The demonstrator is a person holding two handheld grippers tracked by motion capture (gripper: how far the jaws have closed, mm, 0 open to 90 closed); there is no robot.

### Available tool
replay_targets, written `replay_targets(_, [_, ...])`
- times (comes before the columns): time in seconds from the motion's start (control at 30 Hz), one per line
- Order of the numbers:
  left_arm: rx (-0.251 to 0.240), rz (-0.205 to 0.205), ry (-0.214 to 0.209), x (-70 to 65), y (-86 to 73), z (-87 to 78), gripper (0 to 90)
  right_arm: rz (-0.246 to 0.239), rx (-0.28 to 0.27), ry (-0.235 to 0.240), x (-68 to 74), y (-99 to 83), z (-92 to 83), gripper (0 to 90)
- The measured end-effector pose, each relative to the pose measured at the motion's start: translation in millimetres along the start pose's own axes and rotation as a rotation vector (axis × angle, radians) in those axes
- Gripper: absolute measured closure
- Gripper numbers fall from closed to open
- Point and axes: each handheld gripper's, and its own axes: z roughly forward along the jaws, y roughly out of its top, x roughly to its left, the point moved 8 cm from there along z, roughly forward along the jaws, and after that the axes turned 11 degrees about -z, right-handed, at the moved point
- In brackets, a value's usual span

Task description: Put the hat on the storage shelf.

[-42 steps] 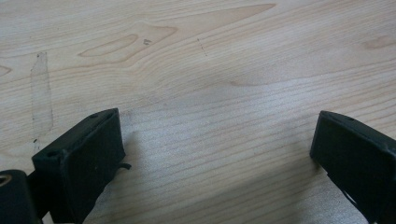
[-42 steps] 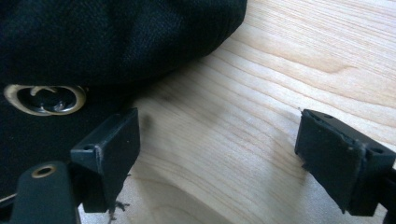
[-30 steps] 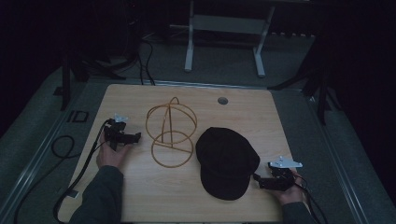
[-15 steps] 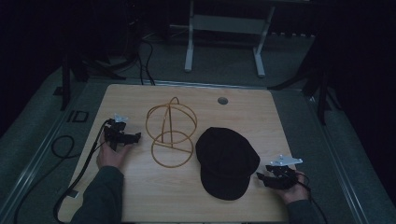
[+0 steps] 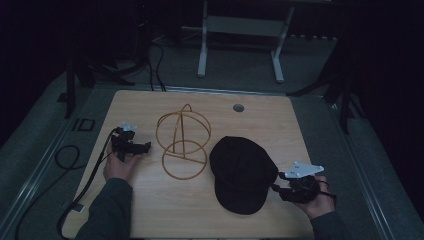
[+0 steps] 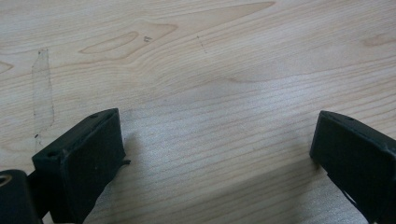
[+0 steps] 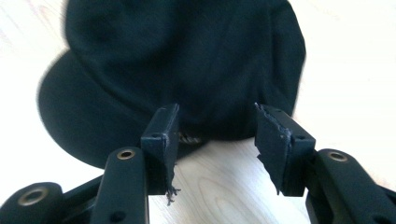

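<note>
Right tongs (image 7: 212, 142) have neared the soft black cap (image 7: 187, 65), jaws parted.

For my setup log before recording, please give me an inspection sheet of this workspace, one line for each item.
Surface: wooden table, with a round grommet hole near the far edge.
Job's things: black cap; gold wire stand upright beside it.
Clutter: nothing seen.
Grippers: left gripper open over bare wood; right gripper open, fingers at the cap's edge.
Cables: black cable trails off the table's left side.
Surroundings: dark floor, white frame legs behind.
</note>
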Motion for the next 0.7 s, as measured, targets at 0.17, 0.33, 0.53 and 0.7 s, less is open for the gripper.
replay_targets(0.17, [0.000,0.000,0.000,0.0,0.0,0.0,2.3,-0.050,-0.009,0.014,12.5,19.9,-0.8,47.9])
replay_targets(0.33, [0.000,0.000,0.000,0.0,0.0,0.0,2.3,-0.116,-0.021,0.034,29.3,36.5,5.2,48.0])
replay_targets(0.53, [0.000,0.000,0.000,0.0,0.0,0.0,2.4,-0.158,0.001,0.067,39.6,48.9,15.9,47.3])
replay_targets(0.7, [0.000,0.000,0.000,0.0,0.0,0.0,2.4,-0.191,0.018,0.089,48.8,56.1,25.7,45.3])
